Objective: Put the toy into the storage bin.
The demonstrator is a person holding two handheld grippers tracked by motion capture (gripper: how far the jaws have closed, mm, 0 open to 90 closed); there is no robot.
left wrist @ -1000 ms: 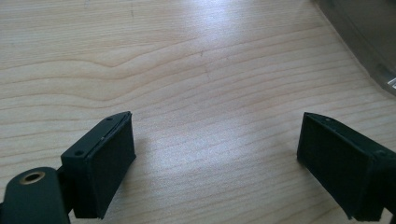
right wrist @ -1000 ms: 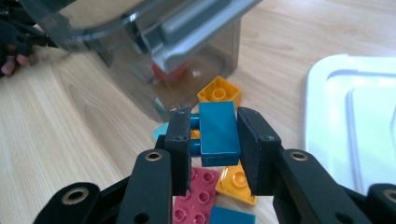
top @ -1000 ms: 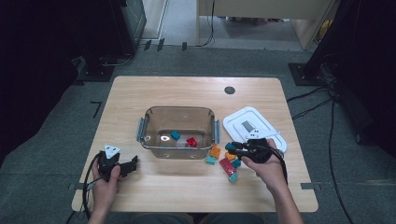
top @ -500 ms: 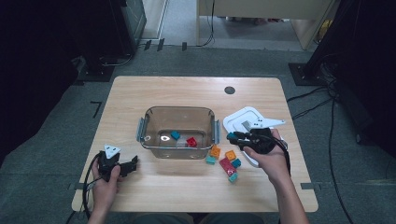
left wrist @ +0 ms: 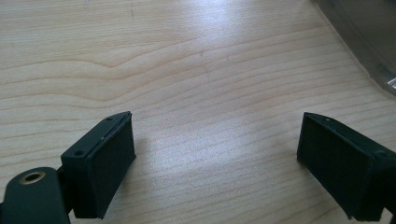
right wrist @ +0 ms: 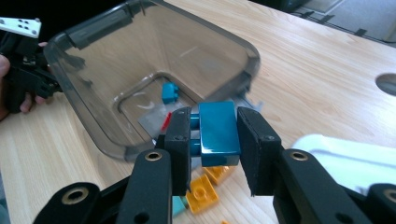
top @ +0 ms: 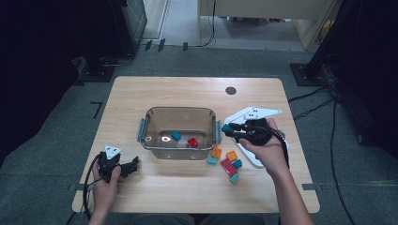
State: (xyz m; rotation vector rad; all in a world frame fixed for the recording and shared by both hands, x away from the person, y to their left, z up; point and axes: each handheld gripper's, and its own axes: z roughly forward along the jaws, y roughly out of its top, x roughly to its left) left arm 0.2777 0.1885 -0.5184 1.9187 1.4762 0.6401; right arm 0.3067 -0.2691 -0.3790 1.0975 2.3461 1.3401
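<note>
A teal brick point(right wrist: 218, 133) sits clamped between the jaws of the right hand-held gripper point(top: 234, 131), raised above the worktop point(top: 187, 93) just right of the clear plastic bin point(top: 155, 119), at its right handle. In the right gripper view the brick stands on edge, studs turned toward one pad, both pads pressed against it. Two bricks lie on the bin's floor: one teal point(top: 176, 135) and one red point(top: 192, 142). Outside the bin, near its right near corner, a loose cluster counts about six: two orange bricks point(top: 216, 152), a red one point(top: 228, 167), and three small teal pieces point(top: 237, 163); some touch each other, so the count is approximate. One white lid point(top: 251, 157) lies flat on the right, partly under the right hand point(top: 267, 150). The worktop is pale wood grain with a round dark grommet hole point(top: 230, 90) toward its far right. Around it runs grey carpet point(top: 56, 122), with cables point(top: 328, 101) trailing at the right and dark equipment at the far left and right. The left hand-held gripper point(top: 131, 165) rests low at the near left of the worktop, well apart from the bin; in the left gripper view its jaws stand wide apart with only bare wood between them.
</note>
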